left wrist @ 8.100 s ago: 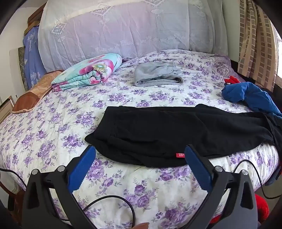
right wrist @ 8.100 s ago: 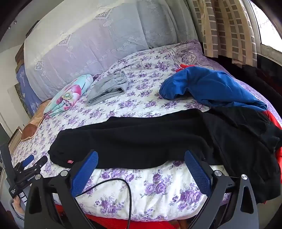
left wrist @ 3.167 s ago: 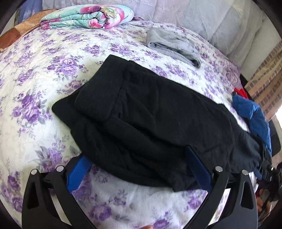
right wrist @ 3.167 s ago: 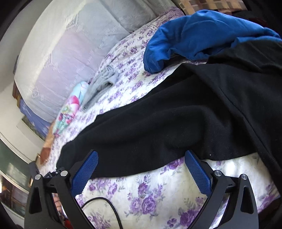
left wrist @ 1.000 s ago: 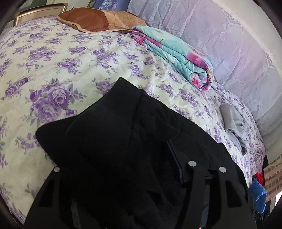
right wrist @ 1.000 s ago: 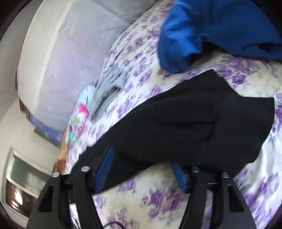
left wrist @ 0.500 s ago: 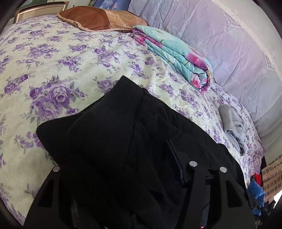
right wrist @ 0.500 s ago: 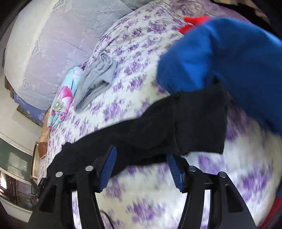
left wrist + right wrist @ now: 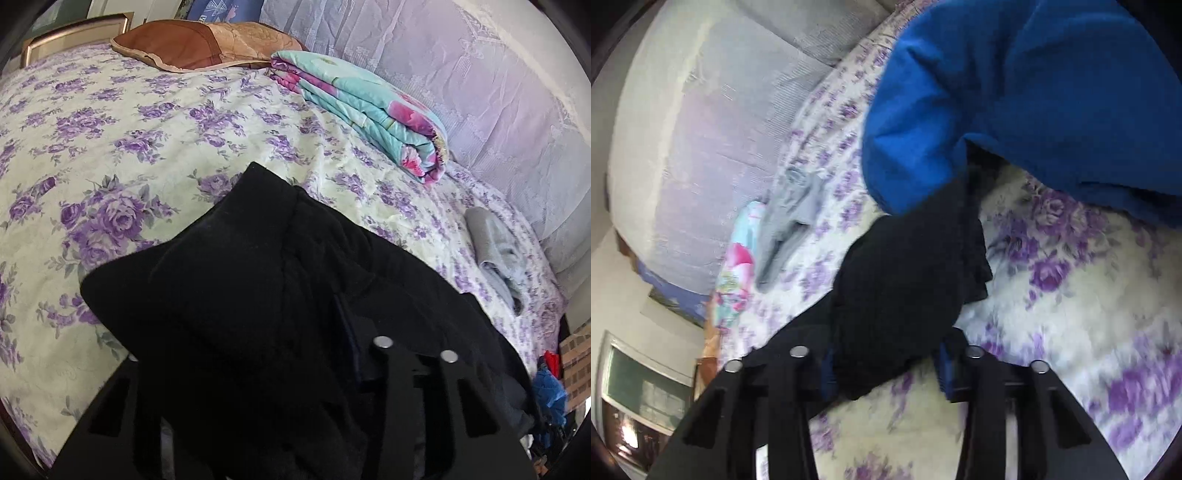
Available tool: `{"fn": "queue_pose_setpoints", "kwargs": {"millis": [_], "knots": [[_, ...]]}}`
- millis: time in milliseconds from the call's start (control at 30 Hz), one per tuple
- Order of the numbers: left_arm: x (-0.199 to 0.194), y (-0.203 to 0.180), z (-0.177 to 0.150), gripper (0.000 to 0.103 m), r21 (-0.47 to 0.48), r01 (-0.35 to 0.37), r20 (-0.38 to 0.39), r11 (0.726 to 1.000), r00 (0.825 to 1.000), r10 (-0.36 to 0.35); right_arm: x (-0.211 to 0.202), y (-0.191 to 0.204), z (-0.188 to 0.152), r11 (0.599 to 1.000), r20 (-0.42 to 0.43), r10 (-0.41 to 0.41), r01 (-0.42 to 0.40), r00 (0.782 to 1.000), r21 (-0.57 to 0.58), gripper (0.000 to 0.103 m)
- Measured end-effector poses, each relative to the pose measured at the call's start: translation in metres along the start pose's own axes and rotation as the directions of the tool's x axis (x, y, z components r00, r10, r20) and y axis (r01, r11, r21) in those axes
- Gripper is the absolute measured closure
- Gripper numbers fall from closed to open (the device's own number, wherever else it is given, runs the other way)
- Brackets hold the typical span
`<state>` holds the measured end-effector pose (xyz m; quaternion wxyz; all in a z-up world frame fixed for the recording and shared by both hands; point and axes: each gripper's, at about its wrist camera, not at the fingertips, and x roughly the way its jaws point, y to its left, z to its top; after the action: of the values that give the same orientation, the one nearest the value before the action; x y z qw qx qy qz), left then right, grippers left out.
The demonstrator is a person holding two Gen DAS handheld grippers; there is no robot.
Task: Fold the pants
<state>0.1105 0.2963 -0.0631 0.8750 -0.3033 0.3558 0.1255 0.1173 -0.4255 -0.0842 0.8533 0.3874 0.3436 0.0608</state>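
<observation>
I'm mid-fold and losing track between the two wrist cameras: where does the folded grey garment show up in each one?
Left wrist: the grey garment lies at the right, on the floral bedspread, lower right of the rolled turquoise floral blanket.
Right wrist: the grey garment lies left of centre, just right of the same blanket, left of the blue garment.
Shared landmark: the turquoise floral blanket beside it.

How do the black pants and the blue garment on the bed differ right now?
The black pants are bunched between the right gripper fingers; the blue garment lies loose and untouched. The pants stretch across the bed toward the left gripper; the blue garment sits heaped. Both are unfolded.
</observation>
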Motion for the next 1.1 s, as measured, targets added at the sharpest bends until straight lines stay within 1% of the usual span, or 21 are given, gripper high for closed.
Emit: {"fn": "queue_pose_setpoints", "kwargs": {"millis": [33,100,167,233,267,300,367,400,467,500,533,600,667,733,767,800,900,967,1000,1033,1100], "knots": [[-0.005,0.005,0.002,0.083,-0.015,0.028,0.000,0.999,1.000,-0.029,-0.018,0.005,-0.003,1.000,0.015,0.008,-0.007,1.000,-0.028,0.071],[-0.017,0.012,0.006,0.085,-0.041,0.072,0.000,0.997,0.997,-0.072,-0.056,0.018,-0.008,0.997,0.040,0.022,-0.019,0.999,-0.072,0.072],[-0.025,0.012,0.008,0.085,-0.038,0.097,-0.001,0.995,0.995,-0.097,-0.083,0.027,-0.010,0.993,0.033,0.016,-0.012,0.999,-0.115,0.070],[-0.028,0.013,0.011,0.085,-0.036,0.082,0.000,0.996,0.997,-0.082,-0.090,0.022,-0.010,0.989,0.024,-0.054,0.057,0.998,-0.134,0.061],[-0.025,0.015,0.013,0.085,-0.045,0.085,-0.007,0.995,0.996,-0.086,-0.080,0.013,-0.008,0.984,0.006,-0.127,0.127,0.992,-0.122,0.048],[-0.017,0.018,0.015,0.082,-0.047,0.080,-0.033,0.996,0.996,-0.081,-0.069,0.005,-0.006,0.975,-0.030,-0.189,0.184,0.982,-0.125,0.032],[0.001,0.022,0.015,0.074,-0.028,0.027,-0.103,0.999,0.994,-0.030,-0.047,-0.010,-0.001,0.938,-0.066,-0.331,0.321,0.941,-0.133,0.031],[0.002,0.026,0.011,0.073,-0.046,0.032,-0.121,0.998,0.992,-0.037,-0.048,-0.016,-0.001,0.952,-0.070,-0.295,0.287,0.953,-0.109,0.031],[-0.014,0.030,0.005,0.067,-0.042,0.052,-0.094,0.998,0.994,-0.056,-0.067,-0.020,-0.001,0.971,-0.053,-0.236,0.232,0.970,-0.060,0.031],[-0.025,0.032,0.001,0.059,-0.039,0.053,-0.072,0.998,0.996,-0.055,-0.084,-0.020,-0.002,0.975,-0.031,-0.218,0.216,0.975,-0.044,0.031],[-0.037,0.035,-0.003,0.045,-0.043,0.040,-0.043,0.998,0.998,-0.042,-0.097,-0.020,-0.005,0.976,-0.007,-0.214,0.214,0.977,-0.036,0.031],[-0.055,0.039,-0.014,0.033,-0.053,0.011,0.002,0.999,1.000,-0.011,-0.123,-0.021,-0.013,0.984,0.034,-0.177,0.178,0.984,-0.021,0.031],[-0.064,0.040,-0.025,0.033,-0.045,0.025,-0.004,0.999,1.000,-0.025,-0.129,-0.017,-0.025,0.995,0.010,-0.101,0.101,0.995,-0.021,0.031],[-0.069,0.039,-0.039,0.034,-0.044,0.044,-0.017,0.998,0.999,-0.045,-0.124,-0.007,-0.046,0.998,-0.035,-0.030,0.028,0.999,-0.049,0.033],[-0.070,0.039,-0.045,0.036,-0.044,0.051,-0.021,0.998,0.998,-0.052,-0.120,-0.002,-0.055,0.998,-0.054,-0.001,-0.003,0.999,-0.063,0.037],[-0.072,0.038,-0.050,0.039,-0.044,0.058,-0.024,0.997,0.998,-0.059,-0.112,0.002,-0.065,0.996,-0.088,0.038,-0.045,0.995,-0.071,0.041],[-0.074,0.034,-0.058,0.042,-0.036,0.077,-0.035,0.996,0.996,-0.079,-0.079,0.009,-0.085,0.988,-0.199,0.136,-0.149,0.970,-0.049,0.043],[-0.074,0.028,-0.059,0.042,-0.029,0.086,-0.043,0.996,0.995,-0.087,-0.053,0.016,-0.085,0.986,-0.240,0.150,-0.164,0.959,-0.041,0.044],[-0.073,0.026,-0.060,0.042,-0.027,0.089,-0.046,0.996,0.995,-0.091,-0.044,0.021,-0.080,0.983,-0.246,0.162,-0.178,0.956,-0.044,0.046],[-0.072,0.024,-0.061,0.042,-0.025,0.093,-0.046,0.995,0.995,-0.094,-0.035,0.030,-0.069,0.979,-0.225,0.175,-0.193,0.959,-0.060,0.047],[-0.072,0.018,-0.063,0.042,-0.013,0.088,-0.050,0.996,0.995,-0.089,-0.033,0.046,-0.038,0.971,-0.141,0.210,-0.223,0.968,-0.087,0.048]]}}
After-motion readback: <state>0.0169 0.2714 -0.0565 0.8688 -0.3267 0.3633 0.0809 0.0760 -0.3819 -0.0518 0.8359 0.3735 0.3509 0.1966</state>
